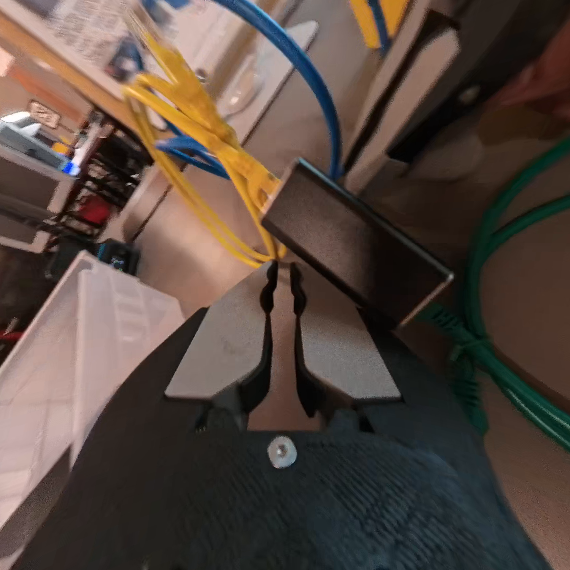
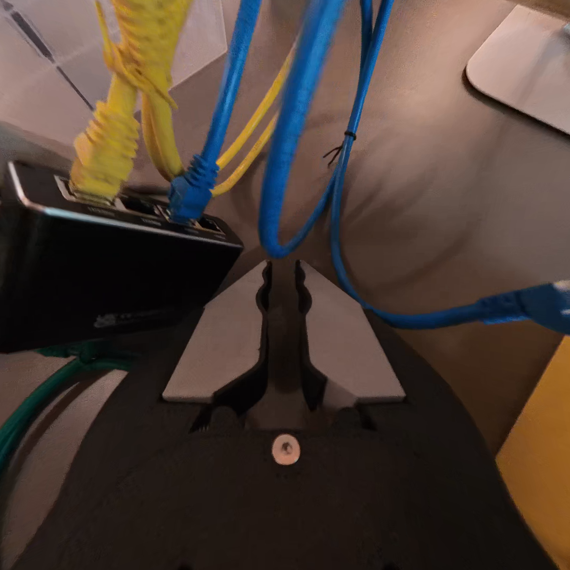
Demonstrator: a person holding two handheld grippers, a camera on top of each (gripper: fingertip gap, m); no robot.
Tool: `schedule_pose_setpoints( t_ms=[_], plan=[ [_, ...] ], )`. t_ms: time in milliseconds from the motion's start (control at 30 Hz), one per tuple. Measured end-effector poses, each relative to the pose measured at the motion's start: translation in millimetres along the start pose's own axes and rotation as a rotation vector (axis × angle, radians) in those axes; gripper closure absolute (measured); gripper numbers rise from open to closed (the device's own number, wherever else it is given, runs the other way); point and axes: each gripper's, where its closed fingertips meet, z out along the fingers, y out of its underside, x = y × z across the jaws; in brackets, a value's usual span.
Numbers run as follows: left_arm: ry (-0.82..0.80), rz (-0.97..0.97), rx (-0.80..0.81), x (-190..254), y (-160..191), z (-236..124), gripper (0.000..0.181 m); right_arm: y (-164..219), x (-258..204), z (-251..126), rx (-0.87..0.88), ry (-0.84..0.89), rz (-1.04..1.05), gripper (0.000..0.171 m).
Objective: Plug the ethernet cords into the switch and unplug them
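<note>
The black switch (image 2: 108, 271) lies on the brown table left of my right gripper (image 2: 283, 262). A yellow ethernet plug (image 2: 98, 166) sits in its leftmost port and a blue plug (image 2: 191, 194) in a port farther right, with an empty port (image 2: 138, 205) between them. A blue cord loop (image 2: 277, 216) hangs just past the right fingertips; the jaws stand narrowly apart and empty. A loose blue plug (image 2: 524, 305) lies at the right. My left gripper (image 1: 282, 265) is narrowly open at the switch's (image 1: 348, 240) corner, with the yellow cord loop (image 1: 265, 256) at its tips.
A green cord (image 1: 481, 277) curls behind the switch and also shows in the right wrist view (image 2: 46, 388). A white box (image 1: 77, 354) stands left of the left gripper. A grey monitor foot (image 2: 524, 68) lies at the back right, and a yellow object (image 2: 539, 431) at the front right.
</note>
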Motion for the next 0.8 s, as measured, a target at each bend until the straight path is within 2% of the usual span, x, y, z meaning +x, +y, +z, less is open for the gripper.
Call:
schedule_pose_setpoints(
  t_ms=[33, 100, 167, 233, 333, 367, 433, 500, 533, 600, 667, 733, 800],
  plan=[
    [-0.054, -0.02, 0.006, -11.5, -0.2, -3.3, 0.181, -1.2, 0.6, -0.6, 0.005, 0.009, -0.007, 0.159],
    [-0.186, -0.089, -0.024, -40.8, 6.3, -4.1, 0.181, -6.9, 4.7, -3.9, 0.034, 0.044, -0.027, 0.159],
    [-0.232, -0.185, -0.086, -59.9, 21.0, 4.2, 0.181, -14.7, 24.7, -11.1, 0.075, 0.169, -0.04, 0.161],
    [-0.24, -0.246, -0.134, -70.8, 34.5, 15.9, 0.181, -16.3, 69.9, -25.8, 0.091, 0.424, -0.006, 0.171],
    [-0.349, -0.238, -0.242, -93.4, 58.4, 29.4, 0.181, -10.3, 125.4, -50.3, 0.056, 0.727, 0.033, 0.171],
    [-0.39, -0.245, -0.259, -101.6, 60.4, 31.1, 0.181, -7.6, 142.3, -59.8, 0.029, 0.837, 0.015, 0.169],
    [-0.46, -0.257, -0.246, -119.7, 55.6, 32.7, 0.181, -3.4, 173.9, -83.2, -0.031, 1.075, -0.05, 0.155],
    [-0.5, -0.291, -0.244, -134.4, 54.5, 39.2, 0.181, -3.3, 192.5, -99.2, -0.037, 1.226, -0.094, 0.171],
    [-0.535, -0.307, -0.266, -143.8, 58.4, 42.7, 0.181, -2.2, 198.5, -101.4, -0.042, 1.251, -0.1, 0.171],
    [-0.568, -0.349, -0.283, -162.2, 64.8, 50.3, 0.181, 2.3, 209.7, -102.3, -0.058, 1.268, -0.087, 0.167],
    [-0.574, -0.41, -0.309, -177.3, 74.1, 58.4, 0.181, 6.3, 210.2, -89.7, -0.063, 1.171, -0.054, 0.156],
    [-0.485, -0.44, -0.312, -170.7, 75.1, 68.9, 0.181, 4.1, 180.3, -55.6, -0.042, 0.86, -0.081, 0.145],
    [-0.429, -0.425, -0.265, -156.0, 73.9, 74.8, 0.181, -6.5, 126.7, -30.0, 0.029, 0.504, -0.176, 0.137]
  ],
)
